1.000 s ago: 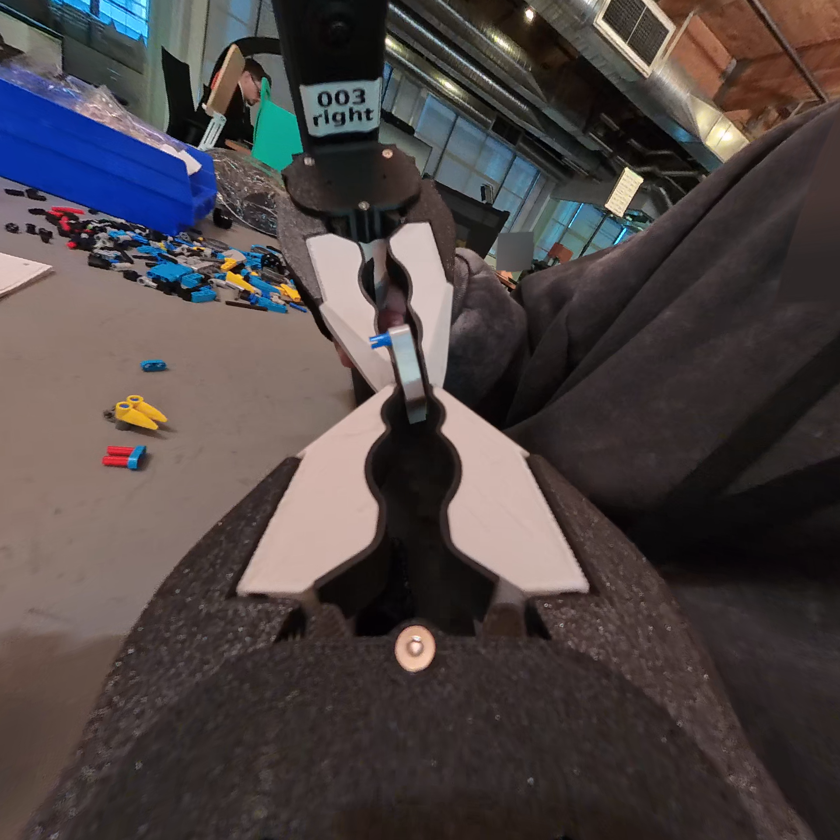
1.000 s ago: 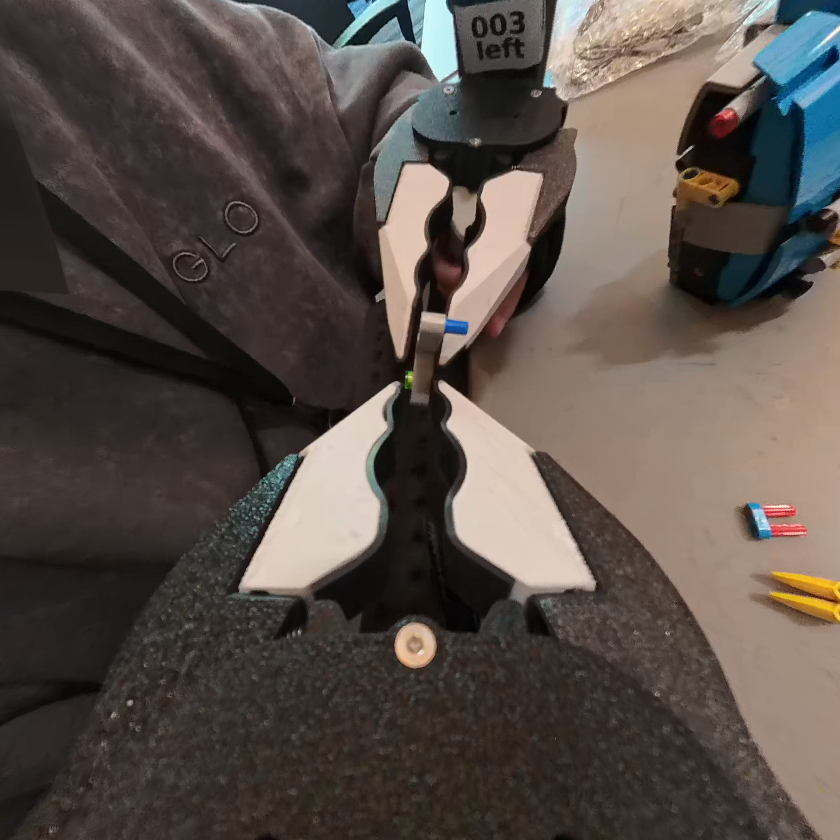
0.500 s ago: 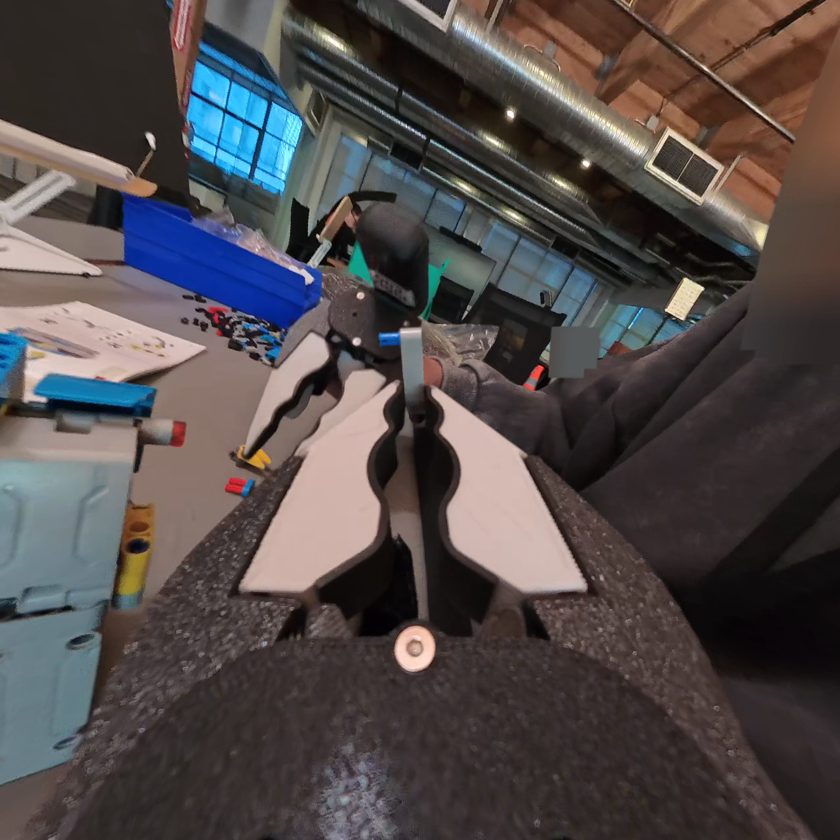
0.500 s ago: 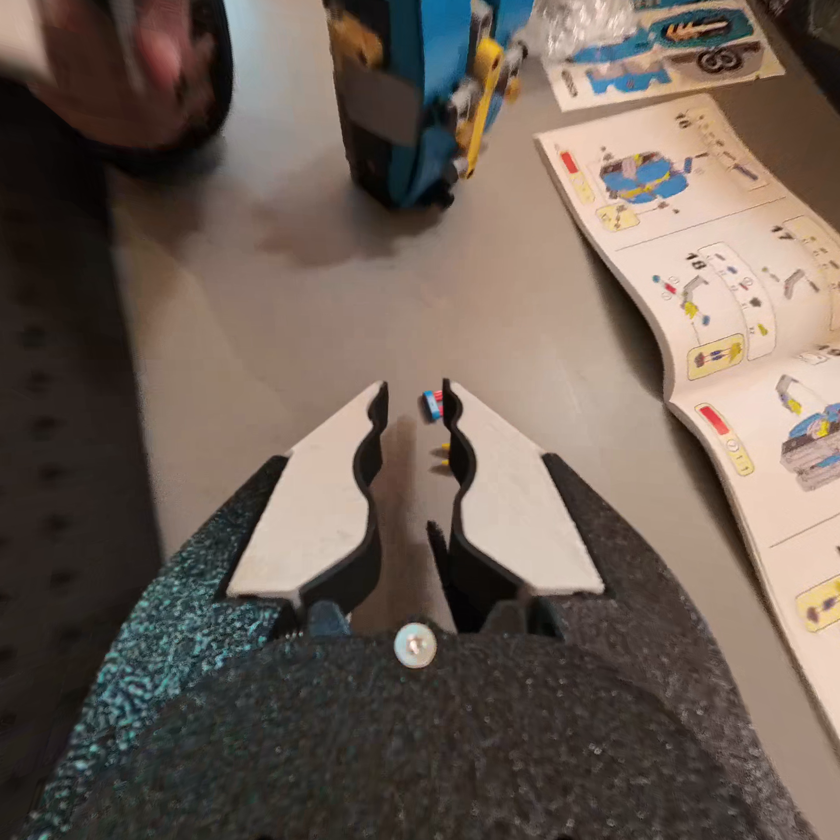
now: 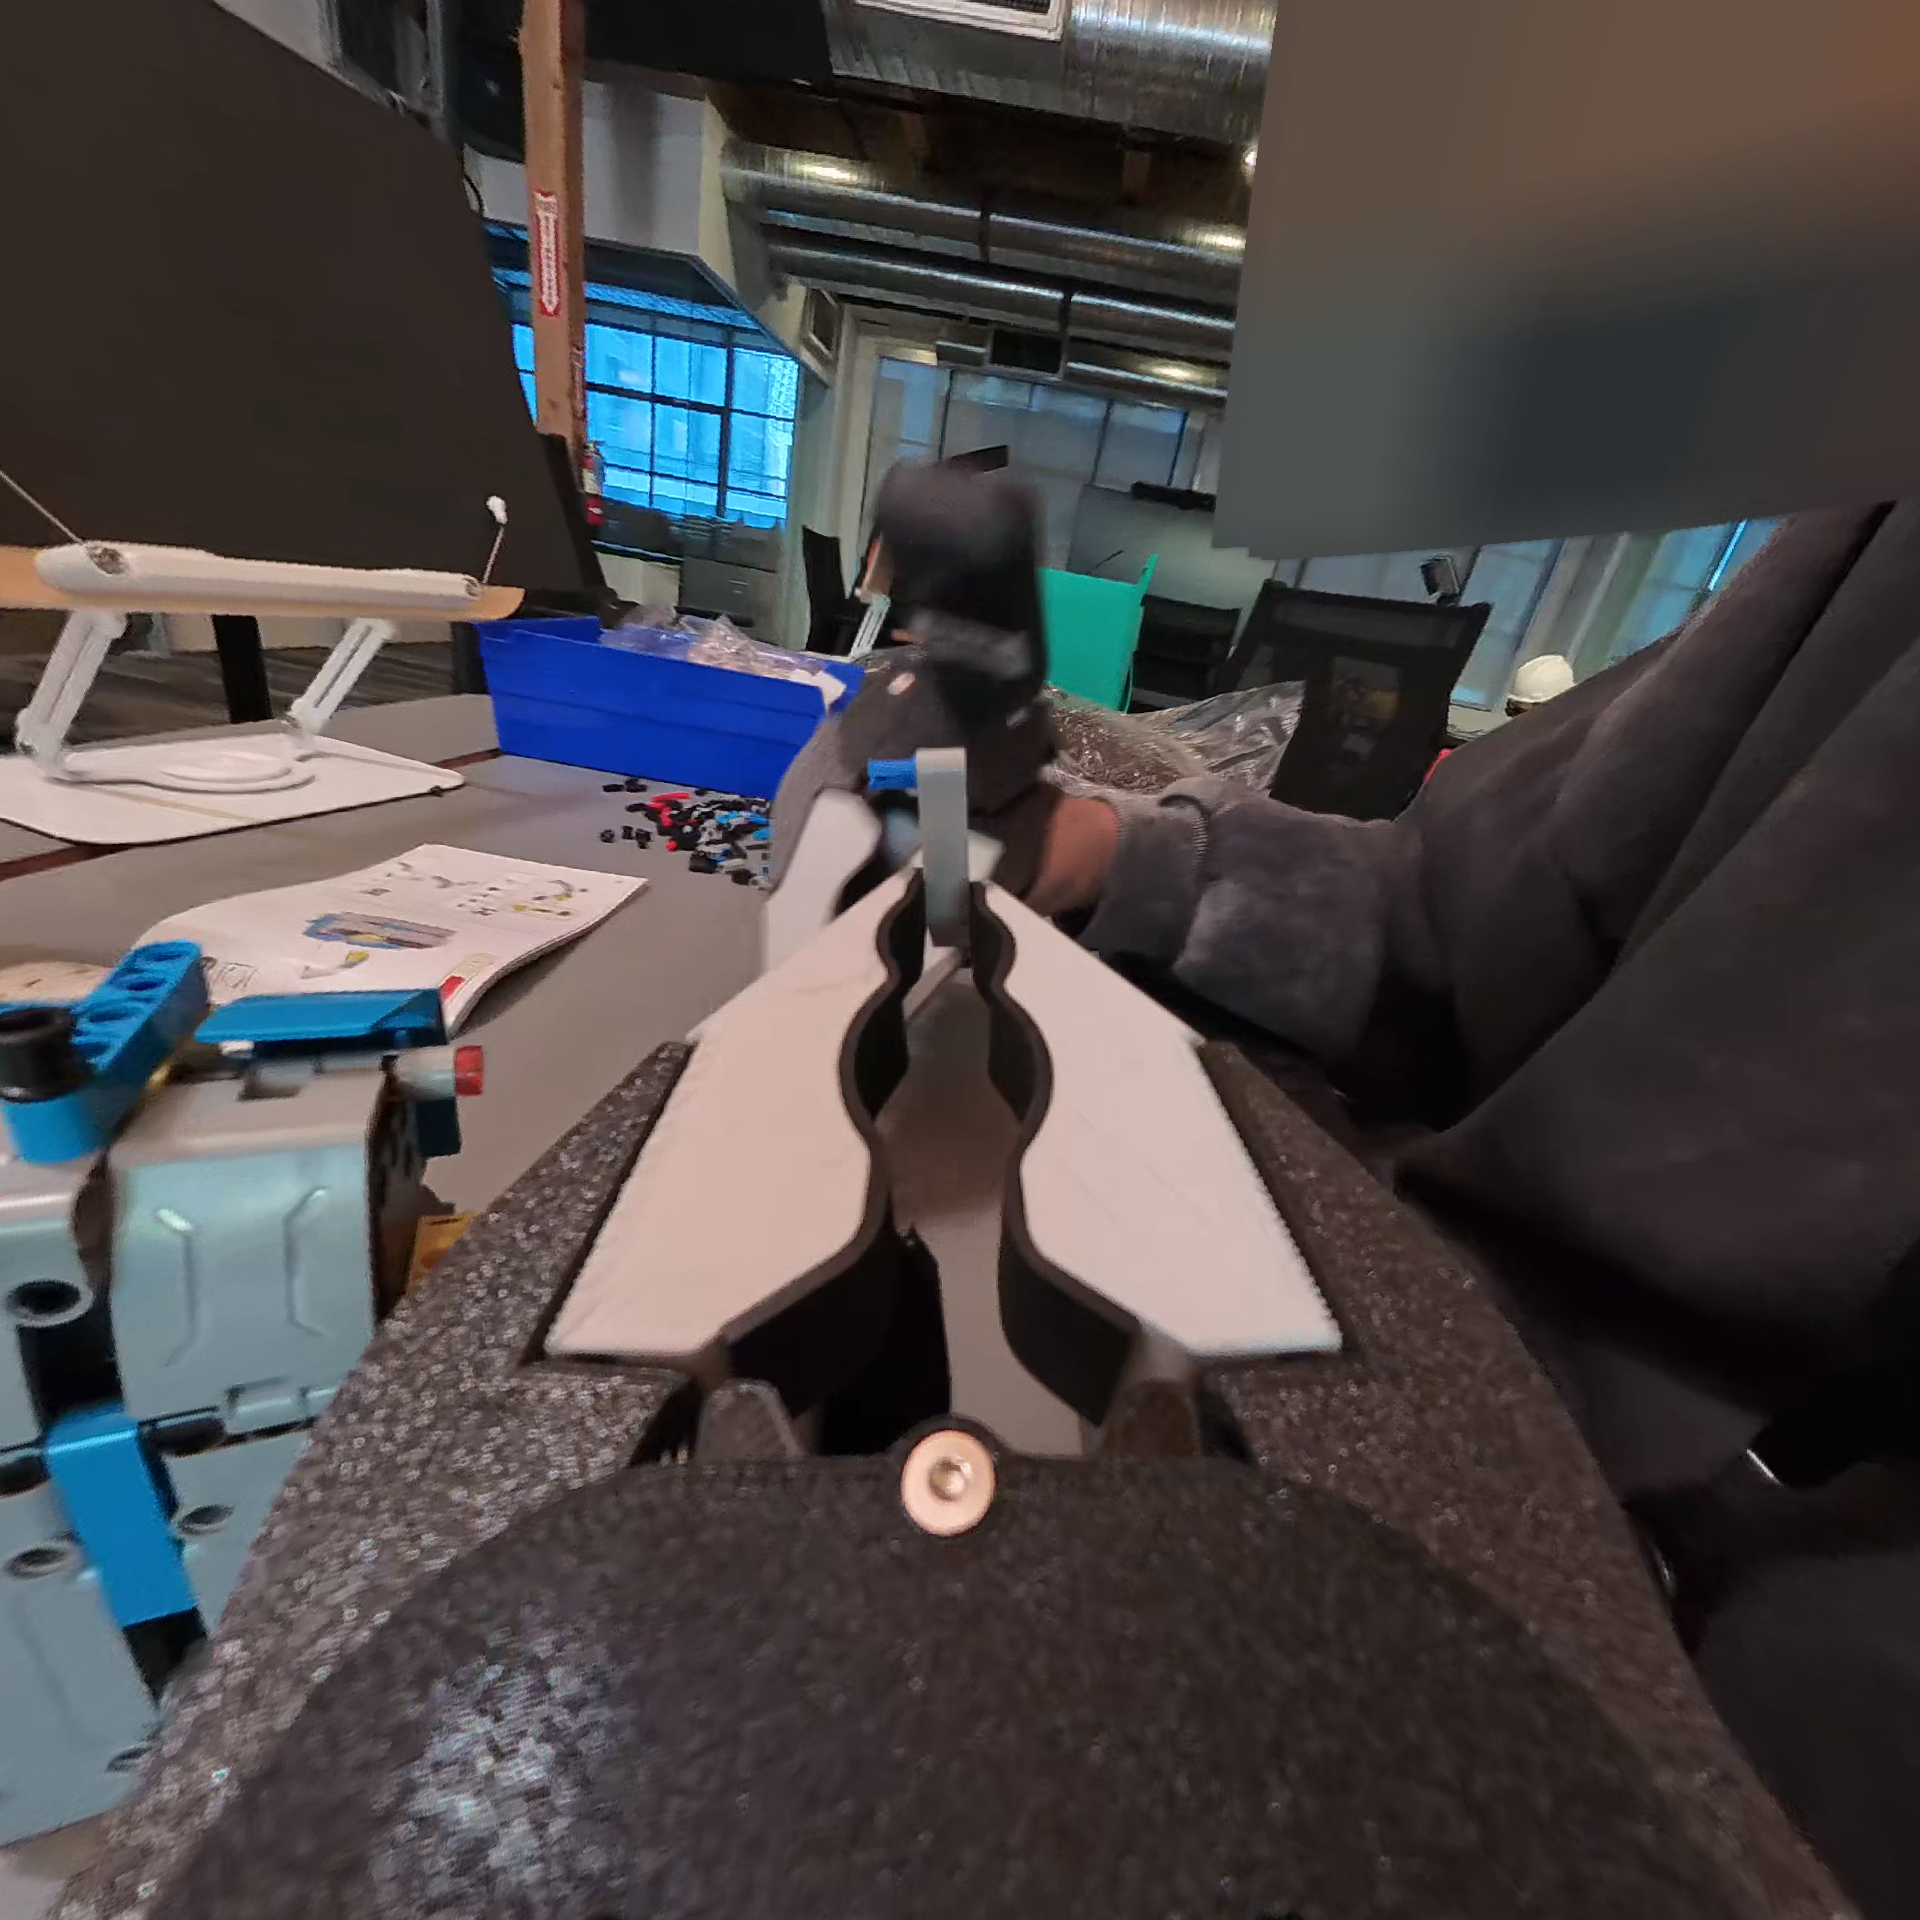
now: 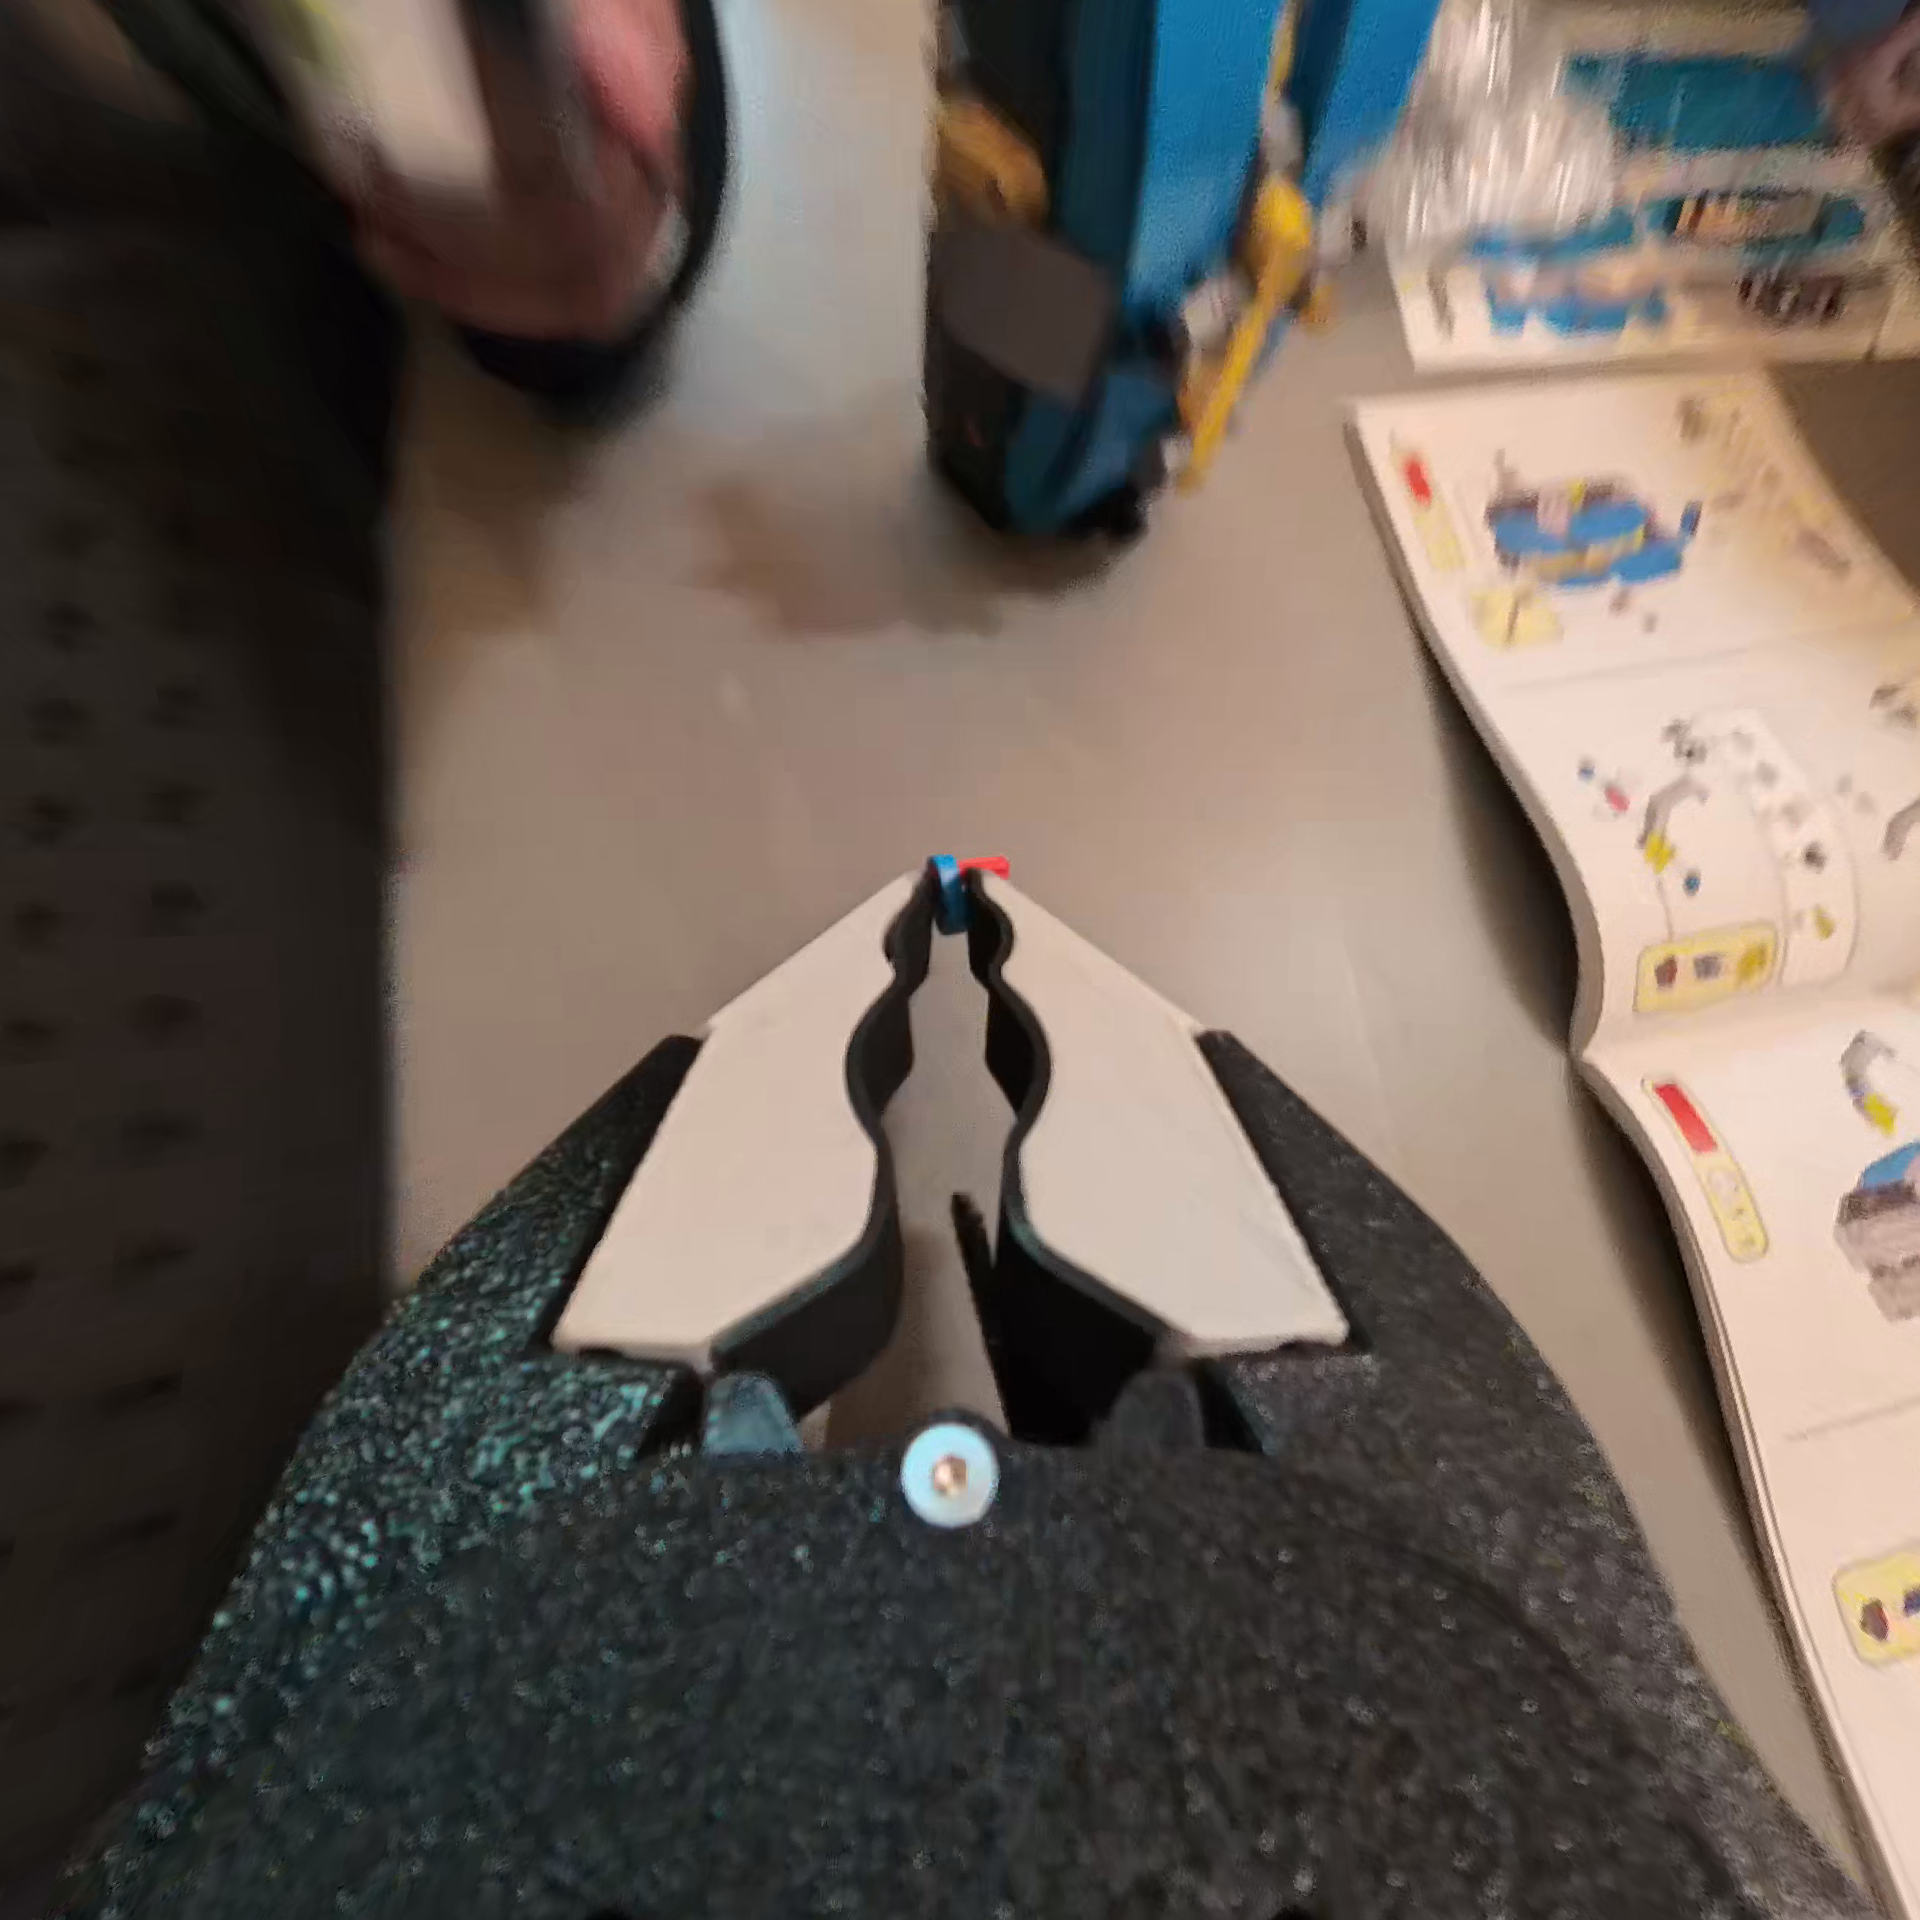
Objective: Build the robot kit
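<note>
My left gripper [image 5: 943, 902] is shut on a grey beam [image 5: 943, 831] that stands upright from its tips, with a blue pin [image 5: 889, 772] sticking out to the left near its top. My right gripper [image 6: 948, 896] is shut on a small blue piece with red pins [image 6: 958, 883], just above the grey table [image 6: 1195, 748]. The right gripper also shows blurred in the left wrist view [image 5: 831, 862], just behind the beam. A blue and grey brick model [image 5: 177, 1226] stands at the left; it shows blurred in the right wrist view [image 6: 1101, 291].
An open instruction booklet [image 6: 1704, 935] lies at the right, also seen in the left wrist view [image 5: 416, 914]. A pile of loose pieces [image 5: 696, 821] and a blue bin [image 5: 644, 707] sit farther back. A white stand [image 5: 208, 665] is at the far left. A dark sleeve [image 5: 1558, 935] fills the right. The grippers' ends are close to 12 cm from one another.
My right gripper let go of the grey beam, swung down to the table and shut on the blue and red piece. My left gripper kept the beam and turned towards the model.
</note>
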`<state>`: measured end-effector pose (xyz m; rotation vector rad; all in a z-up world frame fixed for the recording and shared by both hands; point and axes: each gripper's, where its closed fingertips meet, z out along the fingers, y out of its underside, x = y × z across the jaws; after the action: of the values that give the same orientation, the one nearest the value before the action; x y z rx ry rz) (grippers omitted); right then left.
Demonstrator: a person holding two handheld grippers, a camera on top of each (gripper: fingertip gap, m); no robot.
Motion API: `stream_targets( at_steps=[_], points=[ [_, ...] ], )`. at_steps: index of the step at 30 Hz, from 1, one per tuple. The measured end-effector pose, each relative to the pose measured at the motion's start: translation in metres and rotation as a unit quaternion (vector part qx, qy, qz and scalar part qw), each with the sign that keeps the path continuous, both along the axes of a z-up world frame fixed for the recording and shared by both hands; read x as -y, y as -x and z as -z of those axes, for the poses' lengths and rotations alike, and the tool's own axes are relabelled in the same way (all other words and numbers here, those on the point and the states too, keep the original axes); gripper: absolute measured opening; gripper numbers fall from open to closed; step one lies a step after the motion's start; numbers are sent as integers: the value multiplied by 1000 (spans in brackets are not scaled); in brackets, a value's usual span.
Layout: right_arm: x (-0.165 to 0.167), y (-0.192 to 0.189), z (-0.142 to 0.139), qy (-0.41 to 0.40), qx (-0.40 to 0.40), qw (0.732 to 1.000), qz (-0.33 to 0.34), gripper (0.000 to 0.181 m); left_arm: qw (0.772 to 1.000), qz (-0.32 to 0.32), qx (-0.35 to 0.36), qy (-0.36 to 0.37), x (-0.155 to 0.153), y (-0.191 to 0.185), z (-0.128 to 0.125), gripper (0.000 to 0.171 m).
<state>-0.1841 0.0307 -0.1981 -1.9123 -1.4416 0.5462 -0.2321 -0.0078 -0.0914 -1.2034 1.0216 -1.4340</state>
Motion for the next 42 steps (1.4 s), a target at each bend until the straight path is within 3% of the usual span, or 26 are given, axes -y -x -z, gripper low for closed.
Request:
stream_targets(
  at_steps=[3,5,9,23,32,42],
  points=[
    [24,22,-42,-5,-88,996,-22,5,1000,-10,3,-9,-3,-1,1,7],
    [38,32,-59,35,-131,990,-34,5,1000,-13,1,-7,-4,-1,2,7],
    [46,43,-90,39,-194,979,-40,5,1000,-17,-7,-3,-6,-1,5,7],
    [38,50,-82,3,-162,987,-9,5,1000,-19,-2,20,-11,1,4,7],
    [44,49,-90,-16,-226,974,12,5,1000,-19,-8,18,-11,-1,6,7],
    [41,46,-87,-18,-221,975,20,5,999,-16,-12,27,-12,-1,8,7]
  ],
)
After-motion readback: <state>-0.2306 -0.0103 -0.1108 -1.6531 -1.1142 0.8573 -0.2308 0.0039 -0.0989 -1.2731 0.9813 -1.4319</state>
